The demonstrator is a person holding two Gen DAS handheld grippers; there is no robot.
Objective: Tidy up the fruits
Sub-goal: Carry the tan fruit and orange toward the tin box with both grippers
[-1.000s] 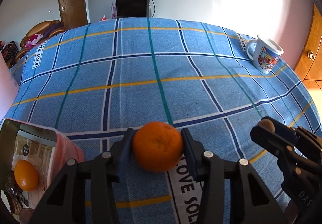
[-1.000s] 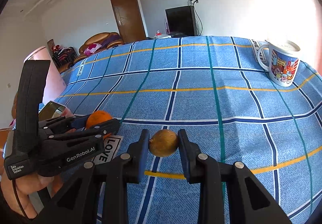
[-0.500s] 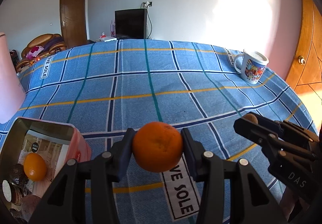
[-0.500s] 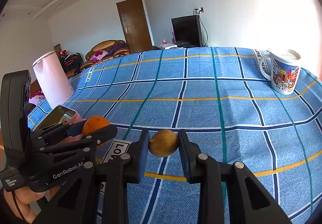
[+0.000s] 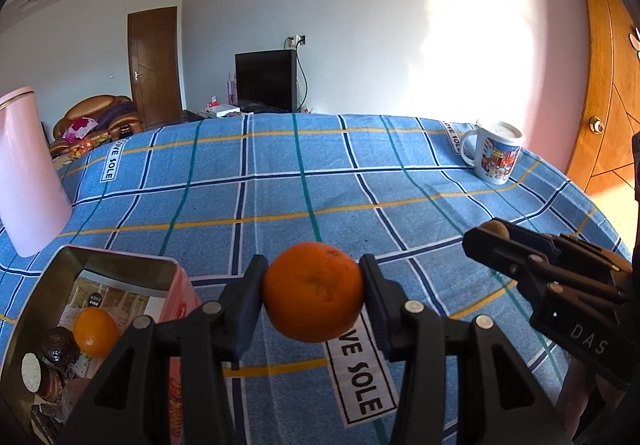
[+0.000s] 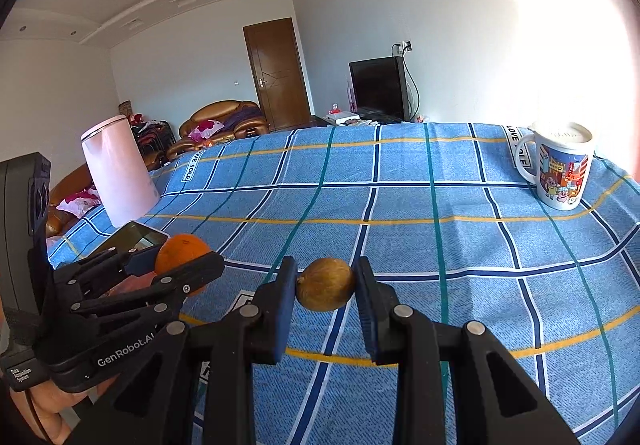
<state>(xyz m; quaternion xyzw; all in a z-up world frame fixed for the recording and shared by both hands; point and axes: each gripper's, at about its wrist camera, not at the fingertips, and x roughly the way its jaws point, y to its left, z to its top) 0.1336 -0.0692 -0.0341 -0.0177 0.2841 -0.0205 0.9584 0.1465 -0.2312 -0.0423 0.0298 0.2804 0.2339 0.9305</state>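
Fruit sorting, mid-carry, with both pieces lifted clear of the blue checked cloth (image 5: 280, 181).

Left wrist view, from the left edge: pink jug (image 5: 28, 173) at far left; below it, at lower left, an open tin box (image 5: 168, 269) already holding one orange fruit (image 5: 95, 331) among dark wrapped items. At lower centre, left hand-held gripper (image 5: 313, 291) pinching an orange (image 5: 313, 291) between its two pads, just right of the box rim. At right edge, right hand-held gripper (image 5: 486, 235) seen side-on, a brownish tip showing at its end. Printed mug (image 5: 496, 157) at upper right, well apart.

Right wrist view: orange (image 6: 182, 253) at left, small brown round fruit (image 6: 326, 284) at lower centre, clamped between the pads of the right hand-held gripper (image 6: 326, 284).

Likely step: carrying fruit toward the box. Next move probably calls for swinging the orange left over the opening, lowering, then spreading the pads; brown fruit to follow, or to go elsewhere, cannot tell which.
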